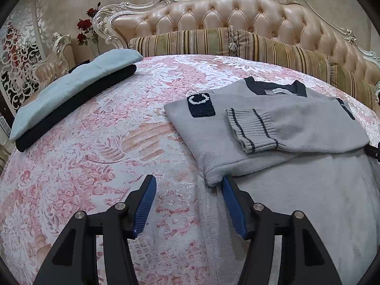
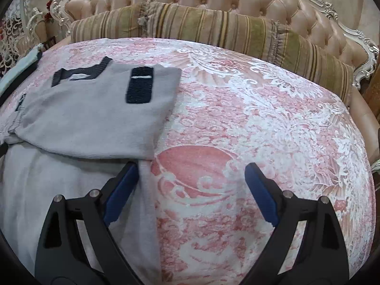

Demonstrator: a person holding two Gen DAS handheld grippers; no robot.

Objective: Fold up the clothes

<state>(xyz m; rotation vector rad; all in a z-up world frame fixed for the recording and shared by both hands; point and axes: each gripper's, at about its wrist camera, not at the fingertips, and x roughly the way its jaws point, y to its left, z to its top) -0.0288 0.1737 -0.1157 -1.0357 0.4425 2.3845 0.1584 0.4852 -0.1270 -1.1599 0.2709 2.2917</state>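
A grey sweater (image 1: 296, 128) with a navy collar and a navy chest patch (image 1: 200, 104) lies on the pink floral bedspread (image 1: 95, 142). Its sleeves are folded in, and one striped cuff (image 1: 251, 130) rests across the chest. My left gripper (image 1: 188, 179) is open at the sweater's near left corner; its right finger (image 1: 231, 204) is right beside the folded edge. In the right wrist view the sweater (image 2: 95, 118) fills the left side. My right gripper (image 2: 192, 166) stands wide open over its right edge, left finger (image 2: 121, 190) above the grey cloth, right finger above the bedspread (image 2: 261, 118).
Folded clothes, light blue (image 1: 71, 83) on top of dark navy, are stacked at the bed's far left. Striped bolster pillows (image 1: 261, 45) line the tufted headboard (image 1: 237, 11). Red roses (image 1: 85, 28) stand beyond the bed's left corner.
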